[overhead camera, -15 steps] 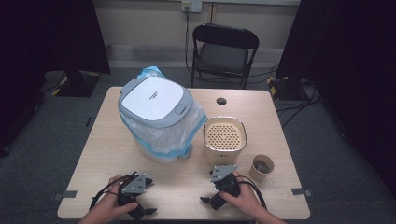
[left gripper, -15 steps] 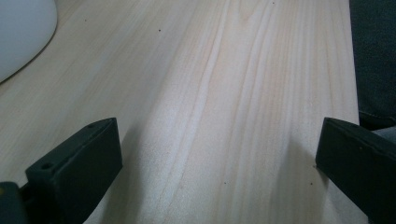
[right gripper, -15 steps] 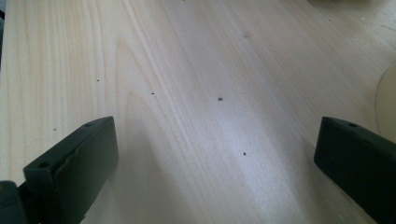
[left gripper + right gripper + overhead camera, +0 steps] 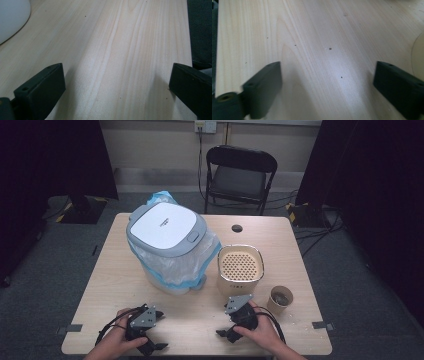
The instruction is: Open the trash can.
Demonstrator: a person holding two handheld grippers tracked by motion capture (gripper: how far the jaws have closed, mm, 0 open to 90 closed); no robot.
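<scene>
Grippers both rest low at the near edge of the table (image 4: 115, 270), one in each of the person's hands. Left gripper (image 4: 150, 330): jaws spread wide, only bare wood between them in the left gripper view. Right gripper (image 4: 232, 317): jaws likewise wide apart, nothing between them, wood grain and a few dark specks below.

Things on the table: a bin (image 4: 167, 247) with a grey-and-white lid, shut, lined with a clear bag edged in blue that hangs over its sides; it stands left of centre, well ahead of the left gripper. Just right of it, a cream box (image 4: 240, 270) with a perforated top. Near that box, toward the right edge, a paper cup (image 4: 280, 300) with something dark inside; what it is cannot be made out. The right gripper sits just in front of the cream box, with the cup near on its right.

Judgement on progress: nothing is held or touched, the bin lid is down, the cup is upright. Work looks unstarted; all handling is left to do.
</scene>
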